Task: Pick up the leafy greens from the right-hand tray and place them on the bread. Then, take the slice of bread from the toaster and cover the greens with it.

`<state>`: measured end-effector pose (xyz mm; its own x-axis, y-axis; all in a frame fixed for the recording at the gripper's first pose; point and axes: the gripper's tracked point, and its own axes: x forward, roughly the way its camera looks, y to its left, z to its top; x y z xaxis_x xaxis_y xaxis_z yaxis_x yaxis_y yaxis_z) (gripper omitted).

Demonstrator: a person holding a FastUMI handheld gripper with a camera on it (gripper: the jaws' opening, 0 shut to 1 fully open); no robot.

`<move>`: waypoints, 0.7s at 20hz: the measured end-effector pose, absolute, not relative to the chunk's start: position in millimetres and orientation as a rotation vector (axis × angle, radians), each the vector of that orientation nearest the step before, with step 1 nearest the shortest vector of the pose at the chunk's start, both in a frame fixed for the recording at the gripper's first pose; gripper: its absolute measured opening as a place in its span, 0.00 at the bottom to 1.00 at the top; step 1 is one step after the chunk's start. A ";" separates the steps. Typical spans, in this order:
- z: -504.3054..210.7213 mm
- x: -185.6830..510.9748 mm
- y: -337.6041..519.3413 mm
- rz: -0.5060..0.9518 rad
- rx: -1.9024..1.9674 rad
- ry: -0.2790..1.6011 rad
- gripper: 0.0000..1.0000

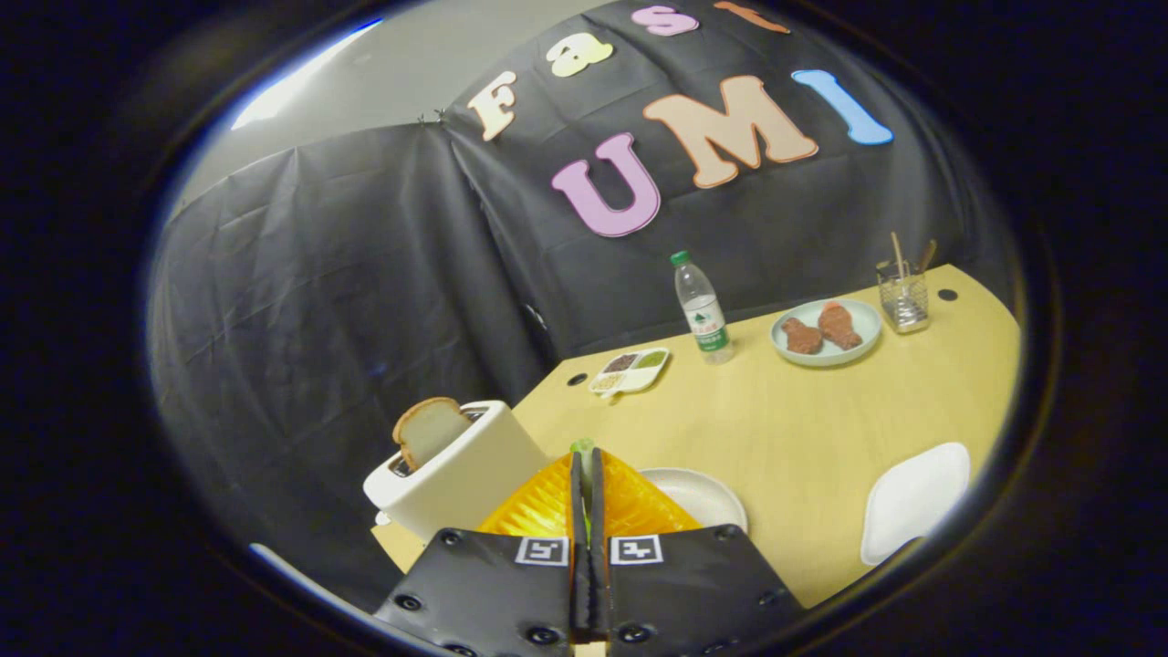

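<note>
Right under my camera the gripper (587,474) has its two fingers drawn together with barely a slit between them, and a small bit of green, the leafy greens (581,446), pokes out at the tips, so I read it as clamped on that leaf, though most of the greens are hidden by the fingers. Just past the tips I see a round white plate (707,493) on the table's near edge; whether bread lies on it I cannot tell from here. Off to the left of the fingers stands the white toaster (461,470) at the near left corner of the table (803,429), with the slice of bread (425,431) sticking up out of its slot, tilted a little. To the right, at the near right edge, sits a white tray (915,500). Farther out, along the far edge, I pick up a small divided dish (630,370), a water bottle (701,308) standing upright, a plate with two brown pieces (826,332), and a glass with sticks (902,292) near the far right corner.
</note>
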<state>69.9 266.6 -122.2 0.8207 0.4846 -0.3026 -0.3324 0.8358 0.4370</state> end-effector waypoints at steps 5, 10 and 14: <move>-127.3 66.6 289.3 0.471 0.392 0.441 0.03; -161.5 72.9 287.7 0.422 0.359 0.506 0.03; -189.5 78.2 269.3 0.343 0.273 0.548 0.03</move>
